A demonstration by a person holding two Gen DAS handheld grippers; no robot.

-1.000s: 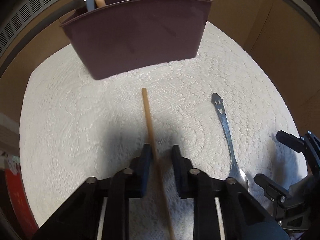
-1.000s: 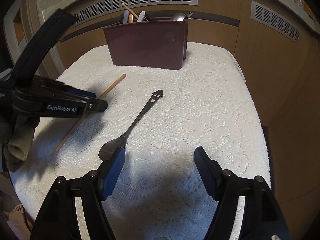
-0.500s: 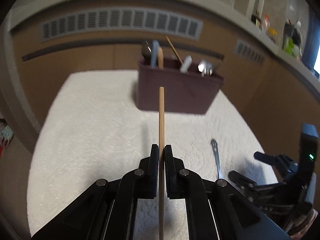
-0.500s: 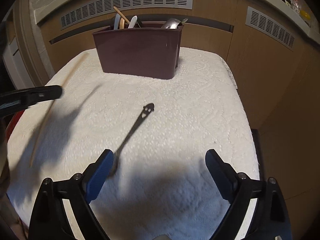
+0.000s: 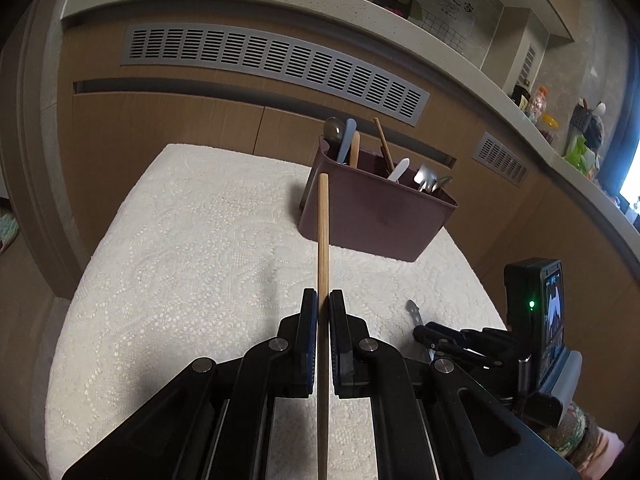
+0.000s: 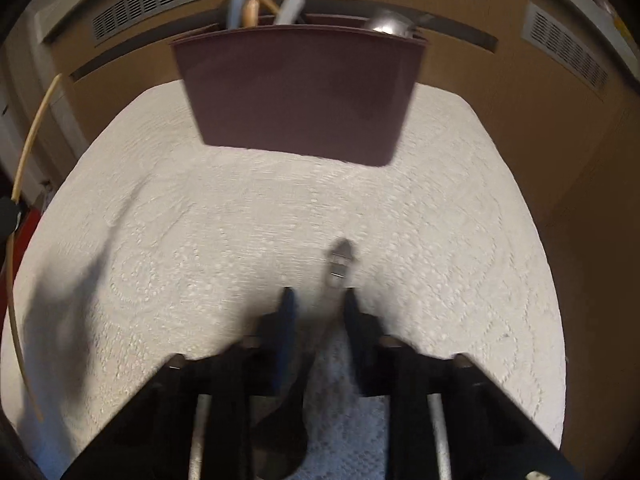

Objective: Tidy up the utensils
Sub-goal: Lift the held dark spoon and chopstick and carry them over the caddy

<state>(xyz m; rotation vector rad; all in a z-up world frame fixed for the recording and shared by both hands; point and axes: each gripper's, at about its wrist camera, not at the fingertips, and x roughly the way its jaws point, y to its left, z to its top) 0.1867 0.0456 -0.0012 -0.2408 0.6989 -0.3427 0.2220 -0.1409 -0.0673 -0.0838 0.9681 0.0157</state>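
Note:
My left gripper (image 5: 323,300) is shut on a wooden chopstick (image 5: 322,240) and holds it lifted above the white tablecloth (image 5: 180,248), pointing toward the maroon utensil holder (image 5: 372,216). The chopstick also shows at the left edge of the right wrist view (image 6: 34,132). My right gripper (image 6: 318,300) is low over the cloth, its jaws partly closed around the handle of a metal spoon (image 6: 338,264) that lies on the cloth. The view is blurred, and a gap still shows between the jaws and the spoon. The holder (image 6: 300,92) stands at the far end with several utensils in it.
The table with the white lace cloth (image 6: 460,240) stands against a wooden cabinet with grey vents (image 5: 272,60). A counter ledge with bottles (image 5: 540,104) runs at the upper right. My right gripper with its device (image 5: 536,320) shows at the right of the left wrist view.
My left gripper closed on the chopstick and lifted it off the cloth. My right gripper dropped down over the spoon handle and its jaws narrowed.

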